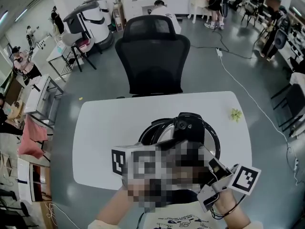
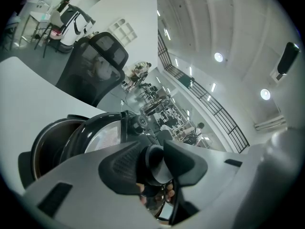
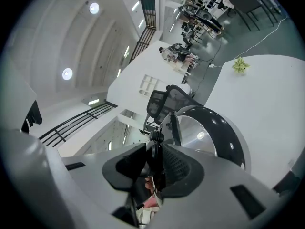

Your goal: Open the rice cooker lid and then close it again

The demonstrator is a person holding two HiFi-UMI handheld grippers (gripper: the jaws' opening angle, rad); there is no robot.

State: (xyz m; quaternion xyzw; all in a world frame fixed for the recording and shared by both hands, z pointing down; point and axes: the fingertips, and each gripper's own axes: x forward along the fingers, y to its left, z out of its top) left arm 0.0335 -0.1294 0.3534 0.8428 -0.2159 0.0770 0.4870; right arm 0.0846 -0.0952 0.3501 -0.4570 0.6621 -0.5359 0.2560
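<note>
While the left gripper (image 2: 155, 163) and right gripper (image 3: 153, 163) both clench its dark rounded handle (image 2: 153, 170), the glossy black rice cooker lid (image 3: 224, 130) stands raised on the white table (image 1: 105, 128); stiff, hinged, probably slippery elsewhere.

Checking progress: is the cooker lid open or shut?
Open: the lid stands tilted up off the pot, underside showing.

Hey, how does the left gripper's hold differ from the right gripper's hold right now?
The left gripper clamps a thick, rounded black part of the rice cooker lid; the right gripper clamps a thin black edge of it. So the left gripper's jaws stand wider than the right gripper's. Both are shut on the raised lid.
</note>
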